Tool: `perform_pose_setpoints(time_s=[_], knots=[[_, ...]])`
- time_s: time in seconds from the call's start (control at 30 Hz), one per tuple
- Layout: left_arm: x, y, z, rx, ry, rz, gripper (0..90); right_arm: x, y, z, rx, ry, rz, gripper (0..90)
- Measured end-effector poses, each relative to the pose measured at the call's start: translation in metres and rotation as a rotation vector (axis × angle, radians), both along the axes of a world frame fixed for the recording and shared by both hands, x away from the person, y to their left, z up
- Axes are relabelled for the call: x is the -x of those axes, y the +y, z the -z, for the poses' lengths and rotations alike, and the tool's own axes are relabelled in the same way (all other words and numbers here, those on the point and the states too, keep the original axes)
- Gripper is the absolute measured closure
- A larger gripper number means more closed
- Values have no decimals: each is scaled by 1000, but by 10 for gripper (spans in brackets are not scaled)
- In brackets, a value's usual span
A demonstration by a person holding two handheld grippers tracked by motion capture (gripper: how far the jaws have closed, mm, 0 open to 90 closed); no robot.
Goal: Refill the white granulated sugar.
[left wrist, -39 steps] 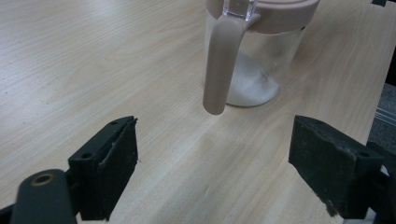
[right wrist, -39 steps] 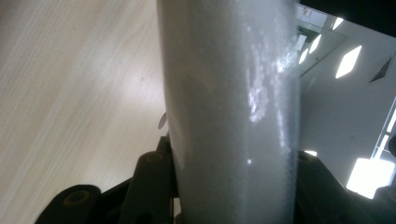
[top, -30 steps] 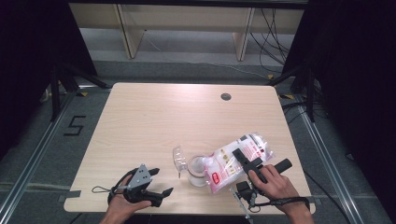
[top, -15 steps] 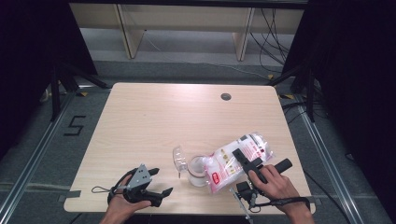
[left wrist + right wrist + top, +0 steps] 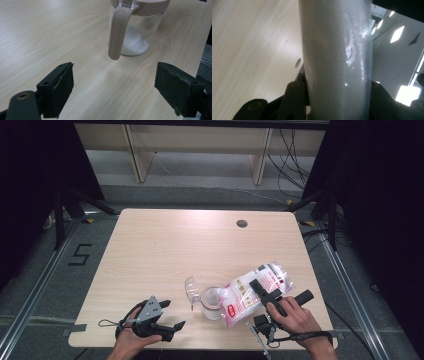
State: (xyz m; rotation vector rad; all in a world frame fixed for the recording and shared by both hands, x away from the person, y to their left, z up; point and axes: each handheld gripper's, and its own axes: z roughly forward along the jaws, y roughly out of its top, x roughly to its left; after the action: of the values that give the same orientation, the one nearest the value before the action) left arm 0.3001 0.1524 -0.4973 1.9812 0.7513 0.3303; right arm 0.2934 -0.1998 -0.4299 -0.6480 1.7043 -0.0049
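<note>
So the bag (image 5: 255, 292) of white grains is the main thing here: a clear plastic pouch with red and white print, lying tilted over the front right part of the counter (image 5: 165, 250), its lower end hanging right over the mouth of the jar (image 5: 212, 302). The right gripper (image 5: 265, 292) has its jaws clamped on the bag around the middle, and in the right gripper view you can see the white-filled plastic (image 5: 337, 62) squeezed between the two black jaws, running straight up the frame. The bag is fat enough that the jaws sit partway apart, but they're definitely pressing on it.

The jar is a clear one with a beige rim and a beige handle (image 5: 117, 32), and there's a small heap of white grains (image 5: 133, 45) already at the bottom. Its see-through lid (image 5: 191, 290) is flipped up on the left side.

Off to the left, near the front edge, the left gripper (image 5: 172, 317) is just sitting low over the counter, well apart from the jar, pointing toward it. Its jaws are spread wide with nothing between them, only bare wood.

Up near the back edge there's a round cable hole (image 5: 242, 223).
</note>
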Motion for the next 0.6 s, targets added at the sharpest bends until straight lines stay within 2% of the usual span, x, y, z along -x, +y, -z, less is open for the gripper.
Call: perform_pose_setpoints(time_s=[0.1, 0.17, 0.23, 0.33, 0.6], knots=[[0, -1, 1, 14, -4, -12, 153, 0, 1, -1, 4, 0, -3, 679], [-1, 1, 0, -13, 0, 0, 153, 0, 1, -1, 4, -1, -2, 679], [0, -1, 0, 10, 3, -4, 153, 0, 1, -1, 3, -2, -2, 679], [0, 0, 1, 1, 0, -3, 153, 0, 0, -2, 3, -3, 0, 680], [0, -1, 0, 13, 1, -7, 153, 1, 0, -5, 6, -6, 6, 681]])
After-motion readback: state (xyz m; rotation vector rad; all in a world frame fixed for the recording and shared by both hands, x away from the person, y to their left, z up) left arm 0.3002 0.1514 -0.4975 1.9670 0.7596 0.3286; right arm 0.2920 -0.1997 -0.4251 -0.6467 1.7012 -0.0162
